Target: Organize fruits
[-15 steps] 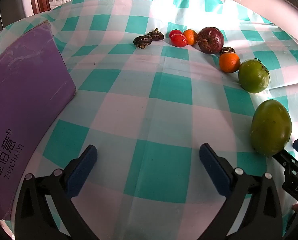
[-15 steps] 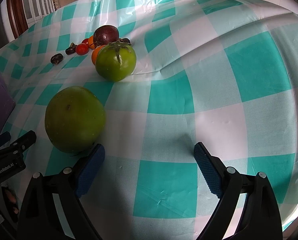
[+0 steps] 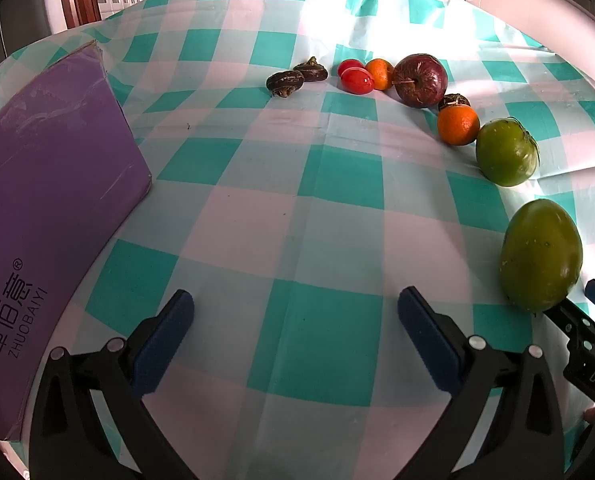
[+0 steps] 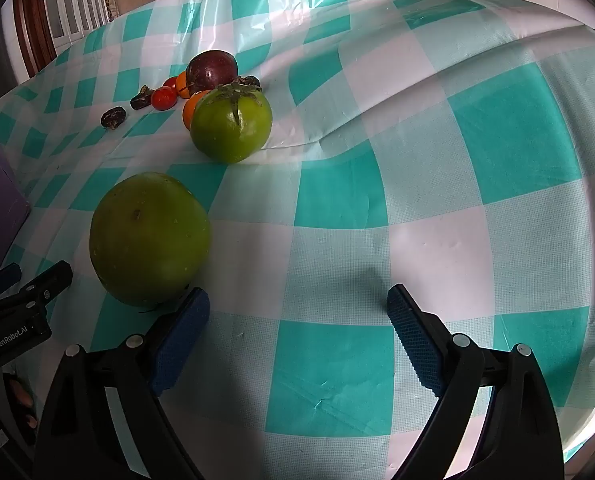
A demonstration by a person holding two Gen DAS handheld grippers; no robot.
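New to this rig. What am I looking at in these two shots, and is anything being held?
There is no robot here: a person holds a two-finger claw in each hand, with a fisheye camera on each looking along the fingers. One picture is from the left claw, the other from the right claw. Both are open and hold nothing.

On the teal-checked tablecloth lie a large green mango, a green persimmon, an orange, a dark red apple, a smaller orange, red cherry tomatoes and small dark brown fruits. A purple box sits at the left.
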